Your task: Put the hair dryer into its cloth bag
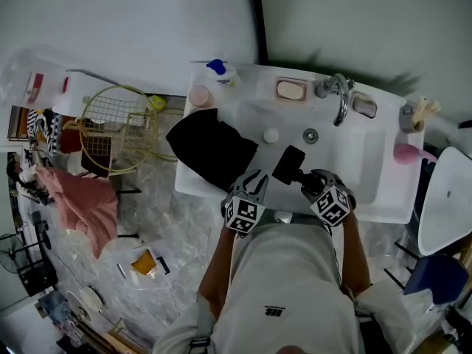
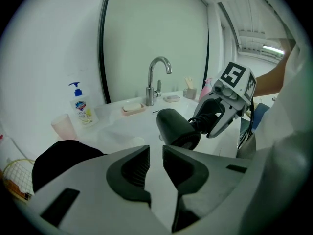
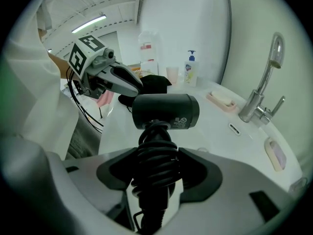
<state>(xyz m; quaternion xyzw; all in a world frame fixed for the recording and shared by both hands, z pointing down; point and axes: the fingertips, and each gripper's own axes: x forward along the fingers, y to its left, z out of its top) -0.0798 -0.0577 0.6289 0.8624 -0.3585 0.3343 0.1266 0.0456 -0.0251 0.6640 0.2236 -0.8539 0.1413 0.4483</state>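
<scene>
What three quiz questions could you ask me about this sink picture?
1. True or false: the right gripper is closed on the cord-wrapped handle of the hair dryer.
2. Where does the black cloth bag lie? A: in the basin. B: on the counter. C: on the floor.
3. Fill in: between its jaws, the left gripper holds ____.

Key: 1 true; 2 B; 3 nothing.
</scene>
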